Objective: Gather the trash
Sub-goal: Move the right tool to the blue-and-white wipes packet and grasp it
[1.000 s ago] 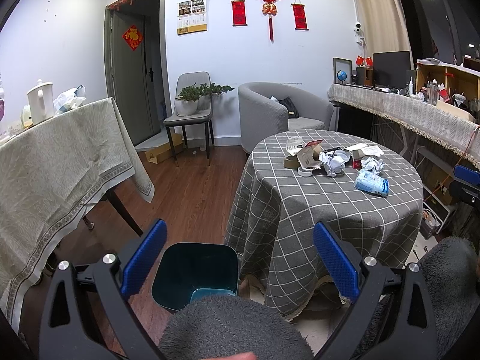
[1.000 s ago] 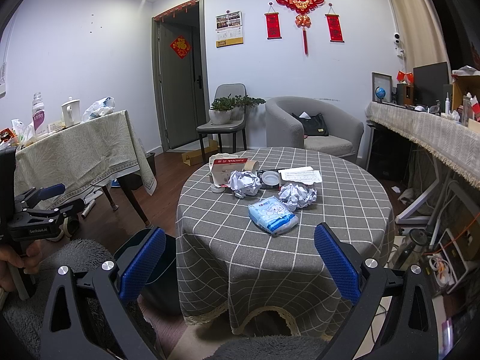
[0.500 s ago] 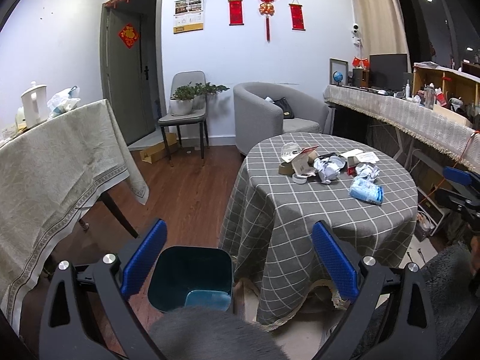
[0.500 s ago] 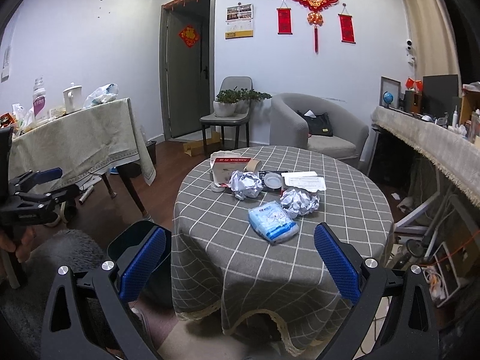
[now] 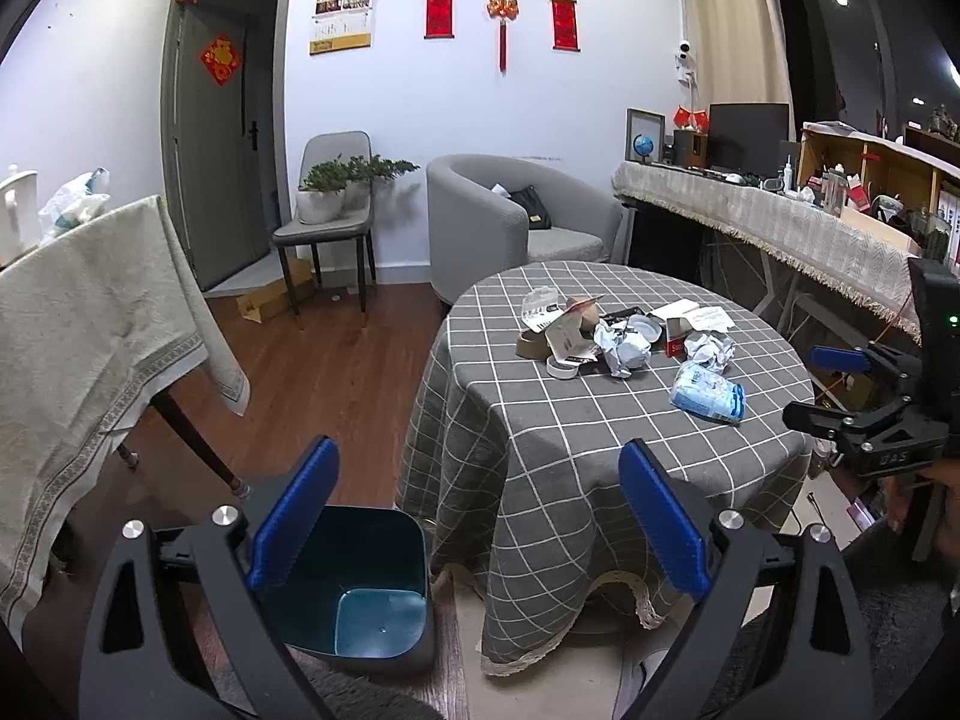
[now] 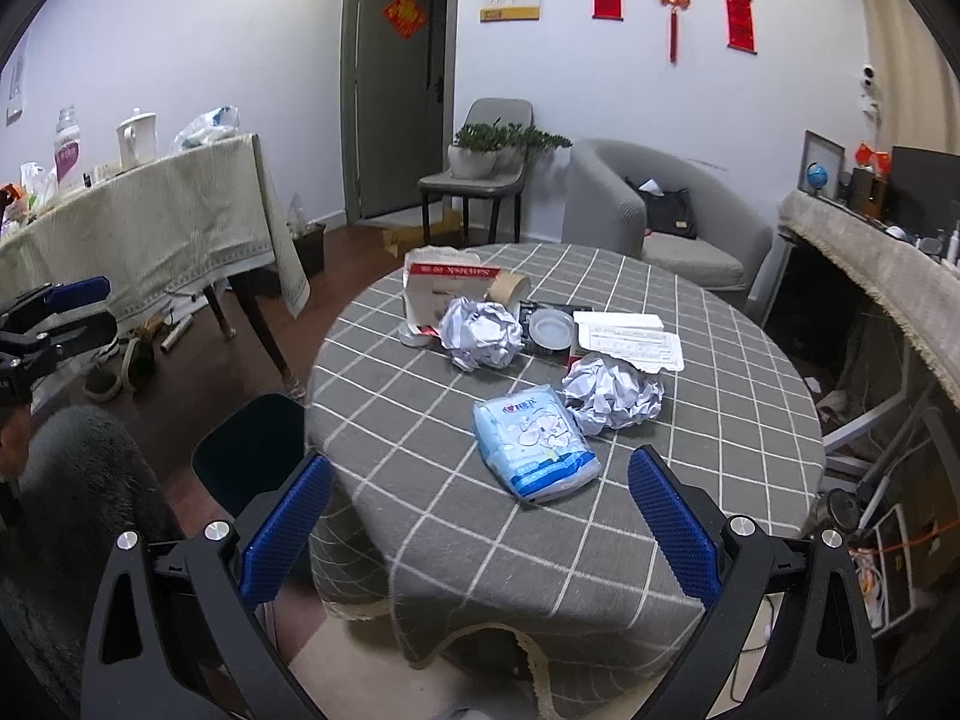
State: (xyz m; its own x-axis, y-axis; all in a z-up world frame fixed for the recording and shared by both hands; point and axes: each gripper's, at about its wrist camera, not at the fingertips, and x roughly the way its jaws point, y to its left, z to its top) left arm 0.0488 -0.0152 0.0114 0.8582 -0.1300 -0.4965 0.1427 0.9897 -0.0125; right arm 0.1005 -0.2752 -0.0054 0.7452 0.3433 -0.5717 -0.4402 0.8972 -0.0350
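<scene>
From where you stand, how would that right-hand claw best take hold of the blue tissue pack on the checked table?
Probably from above, jaws closing across the narrow width of the blue tissue pack. It lies flat, soft and oblong, nearest the right gripper, which is open and empty. The near end has bare cloth around it; the far end touches a crumpled paper ball, so grip nearer the middle.

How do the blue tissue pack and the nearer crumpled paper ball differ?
The tissue pack is flat, blue and printed; the paper ball is white, crinkled and lumpy. The pack lies nearer the right gripper, the ball just behind it. Both lie loose on the checked tablecloth, ungripped.
</scene>
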